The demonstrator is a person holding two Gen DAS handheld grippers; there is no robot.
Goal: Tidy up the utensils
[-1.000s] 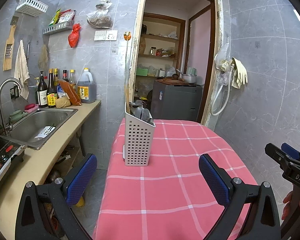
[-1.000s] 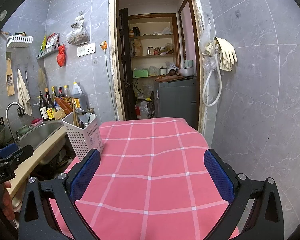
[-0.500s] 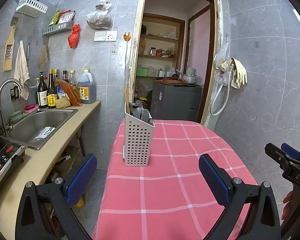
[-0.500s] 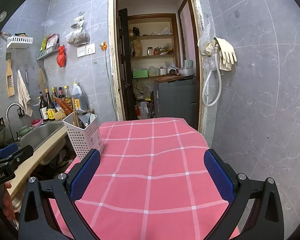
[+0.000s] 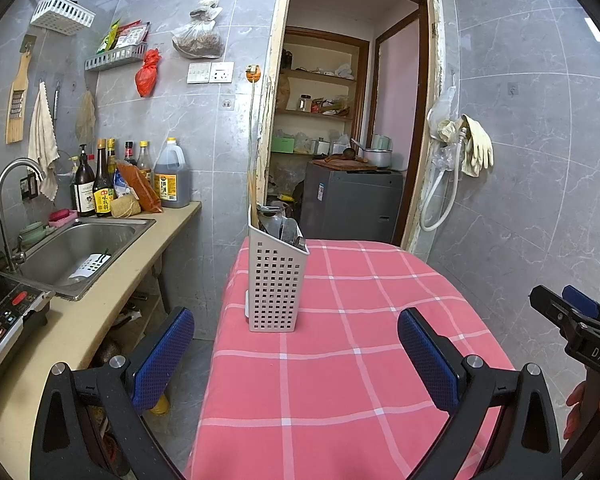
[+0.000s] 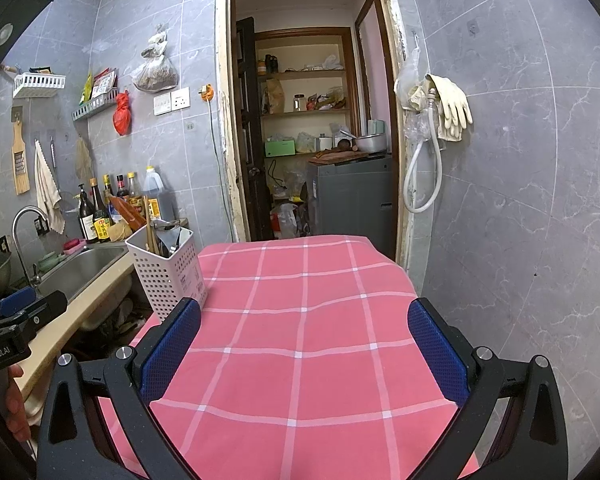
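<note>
- Standing upright on the pink checked tablecloth (image 5: pixel 340 360), a white perforated basket (image 5: pixel 274 284) sits near the table's left edge, at about 12 o'clock from the left gripper (image 5: pixel 296 344).
- Utensils (image 5: pixel 284 228) poke out of the basket top: dark and metal handles, with wooden chopsticks (image 5: pixel 252 196) rising at the back corner. Exact pieces too crowded to tell apart.
- Left gripper: jaws spread wide, blue pads (image 5: pixel 428 356) empty, nothing between them. It hangs over the near end of the table, well short of the basket.
- Right gripper (image 6: pixel 304 352): jaws also wide apart, holding nothing, over bare cloth. From its camera the basket (image 6: pixel 168 276) lies at about 10 o'clock, beyond the left pad, at the table edge nearest the counter.
- Each camera catches the other tool: the right gripper at 3 o'clock in the left view (image 5: pixel 576 328), the left gripper at 9 o'clock in the right view (image 6: pixel 16 320), each with a bit of a hand below it.
- Beige counter (image 5: pixel 100 308) runs along the table's left side at 9 o'clock, with a steel sink (image 5: pixel 72 252), a curved tap (image 5: pixel 8 200), and a row of bottles (image 5: pixel 100 184) against the grey tiled wall.
- Open doorway (image 5: pixel 340 120) at 12 o'clock shows shelves and a grey cabinet (image 5: pixel 352 204) beyond.
- Pale rubber gloves (image 5: pixel 472 148) and a white hose (image 5: pixel 440 200) hang on the wall at about 2 o'clock.
</note>
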